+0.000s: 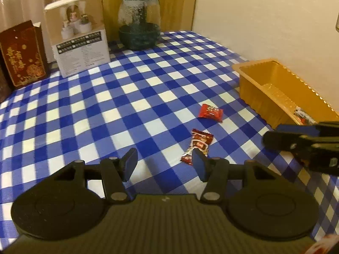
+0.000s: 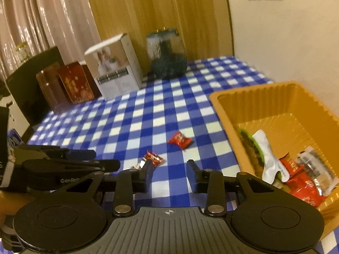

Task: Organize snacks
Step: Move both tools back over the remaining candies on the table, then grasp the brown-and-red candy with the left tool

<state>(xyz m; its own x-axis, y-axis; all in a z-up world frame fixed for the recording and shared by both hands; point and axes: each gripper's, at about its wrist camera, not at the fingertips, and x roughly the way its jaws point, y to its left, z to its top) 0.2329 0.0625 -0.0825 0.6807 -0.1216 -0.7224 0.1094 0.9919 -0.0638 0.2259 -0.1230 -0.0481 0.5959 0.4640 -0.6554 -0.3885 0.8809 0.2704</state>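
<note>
Two snacks lie on the blue-checked cloth: a small red packet (image 1: 210, 113) (image 2: 179, 140) and a red-and-silver wrapped sweet (image 1: 199, 146) (image 2: 151, 159). My left gripper (image 1: 164, 165) hovers open over the cloth with nothing between its fingers; the wrapped sweet lies just beyond its right fingertip. My right gripper (image 2: 170, 174) is open too, with its jaws fairly close and only cloth between them. It reaches in from the right of the left wrist view, right gripper (image 1: 275, 137). The orange tray (image 1: 275, 72) (image 2: 214, 99) holds several snacks, among them a green-and-white packet (image 2: 262, 154) and red packets (image 2: 305, 188).
At the back of the table stand a white box (image 1: 78, 33), a dark red box (image 1: 23, 53) and a glass jar on a green base (image 1: 138, 21). A wall runs along the right behind the tray. Curtains hang at the back left.
</note>
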